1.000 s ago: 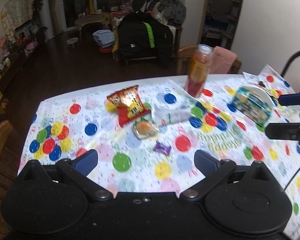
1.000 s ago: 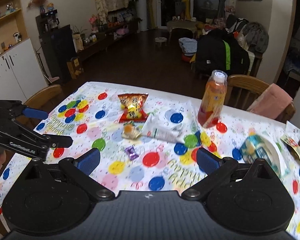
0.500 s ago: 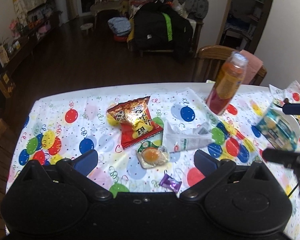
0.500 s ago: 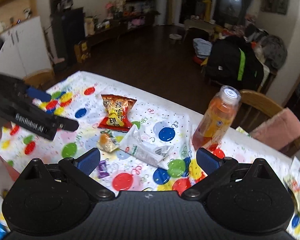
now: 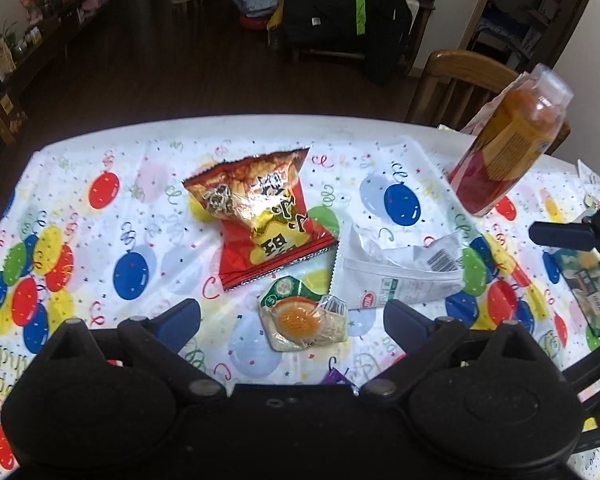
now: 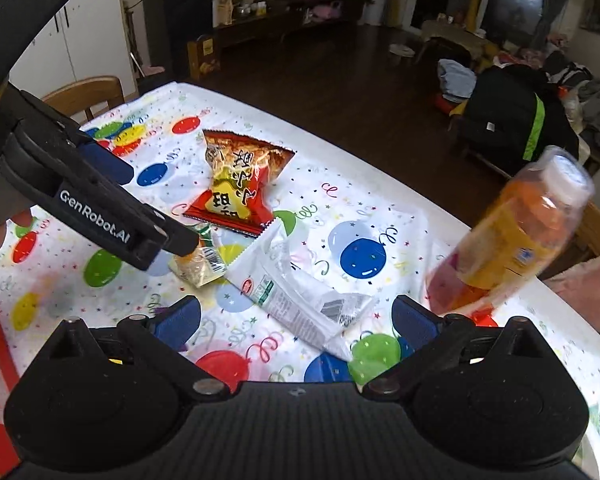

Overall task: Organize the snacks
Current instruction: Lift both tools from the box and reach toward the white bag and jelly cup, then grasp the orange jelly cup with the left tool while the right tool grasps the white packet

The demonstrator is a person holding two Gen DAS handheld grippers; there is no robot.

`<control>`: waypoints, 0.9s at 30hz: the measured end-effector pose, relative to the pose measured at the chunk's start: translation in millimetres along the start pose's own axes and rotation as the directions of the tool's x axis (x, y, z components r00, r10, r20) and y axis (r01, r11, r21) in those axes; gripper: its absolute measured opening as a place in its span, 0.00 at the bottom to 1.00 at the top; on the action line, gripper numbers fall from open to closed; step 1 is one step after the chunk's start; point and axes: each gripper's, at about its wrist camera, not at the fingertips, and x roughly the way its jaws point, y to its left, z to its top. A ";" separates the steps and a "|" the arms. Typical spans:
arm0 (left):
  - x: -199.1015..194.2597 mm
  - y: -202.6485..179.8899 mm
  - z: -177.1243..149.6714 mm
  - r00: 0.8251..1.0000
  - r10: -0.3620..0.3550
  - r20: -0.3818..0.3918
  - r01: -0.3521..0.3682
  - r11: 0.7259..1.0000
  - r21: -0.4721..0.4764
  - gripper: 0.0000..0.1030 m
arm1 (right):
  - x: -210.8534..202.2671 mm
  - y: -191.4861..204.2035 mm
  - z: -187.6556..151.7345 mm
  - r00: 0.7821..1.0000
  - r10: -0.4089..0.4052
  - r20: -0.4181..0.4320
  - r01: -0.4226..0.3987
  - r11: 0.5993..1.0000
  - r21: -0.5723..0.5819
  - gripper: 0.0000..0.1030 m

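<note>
Left gripper (image 5: 292, 314) gapes wide over the egg packet (image 5: 304, 318), seemingly not touching; right gripper (image 6: 296, 316) wide open, empty.

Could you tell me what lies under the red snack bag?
The red snack bag rests directly on the balloon-print tablecloth; a yellow balloon and a green one peek out at its edges. Whatever print lies beneath its middle is covered.

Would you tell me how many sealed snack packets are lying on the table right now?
5 visible: red chip bag farthest back, white packet to its right, small egg pack in front, purple candy partly behind the left gripper, green packet at far right. Others may be hidden.
</note>
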 end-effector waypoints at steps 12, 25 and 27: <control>45.8 -3.5 -1.8 0.998 0.005 -0.065 -0.004 1.000 0.014 0.88 | 52.1 9.9 -2.1 0.999 0.018 -0.046 -0.024 0.991 -0.134 0.82; 67.0 -1.2 -4.8 0.995 -0.032 -0.099 0.031 0.999 -0.011 0.68 | 79.9 20.0 -6.5 0.997 0.010 -0.075 -0.024 0.982 -0.187 0.50; 67.6 -0.2 -4.7 0.994 -0.052 -0.101 0.050 0.998 -0.025 0.63 | 80.9 19.8 -6.3 0.997 -0.001 -0.072 -0.012 0.984 -0.179 0.45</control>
